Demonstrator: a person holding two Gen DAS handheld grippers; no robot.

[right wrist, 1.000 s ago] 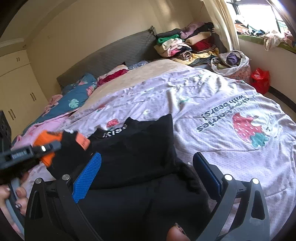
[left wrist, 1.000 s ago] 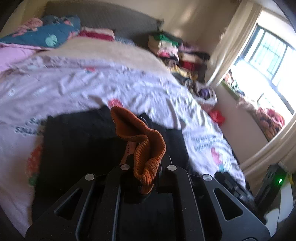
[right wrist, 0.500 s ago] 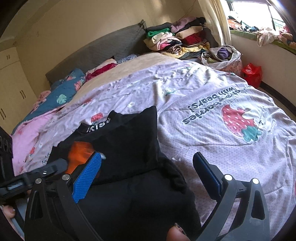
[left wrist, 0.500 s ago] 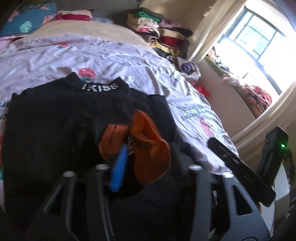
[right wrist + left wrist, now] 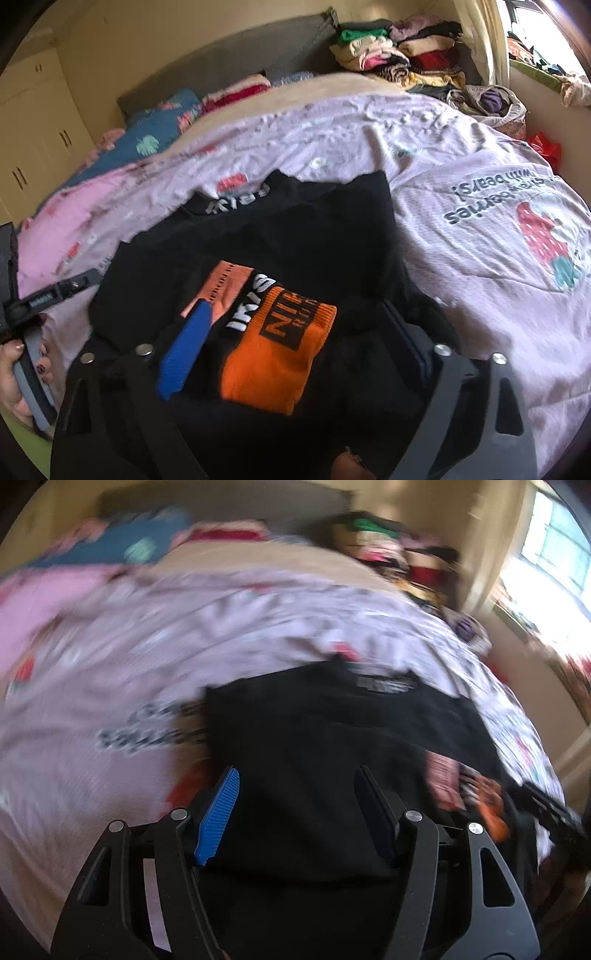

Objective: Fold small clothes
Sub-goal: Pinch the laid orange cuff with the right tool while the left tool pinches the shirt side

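Your left gripper (image 5: 295,812) hung over the black garment (image 5: 332,731) with its jaws partway apart and opening; only flat black cloth showed in the gap, and the pads pressed on nothing. That view was badly blurred. The garment lay spread on the lilac bedspread (image 5: 110,738), its collar at about twelve o'clock from the fingers. At three o'clock, near the frame's edge, the orange cuff (image 5: 491,812) was a smear beside the dark tip of your other tool.

Your right gripper (image 5: 295,339) stood wide but was closing. Between its fingers lay the orange cuff (image 5: 280,354), flat on the black garment (image 5: 332,229), with a white-lettered black band and a paler orange piece at about eleven o'clock from it. The blue pad (image 5: 184,347) sat just left of the cuff; whether it touched the cloth, you could not tell from this angle. The right finger was dark against the fabric and looked clear of the cuff.

At nine o'clock, your left hand (image 5: 14,376) gripped the other tool's handle. At one o'clock, a pile of folded clothes (image 5: 399,55) rested by the headboard (image 5: 229,55).
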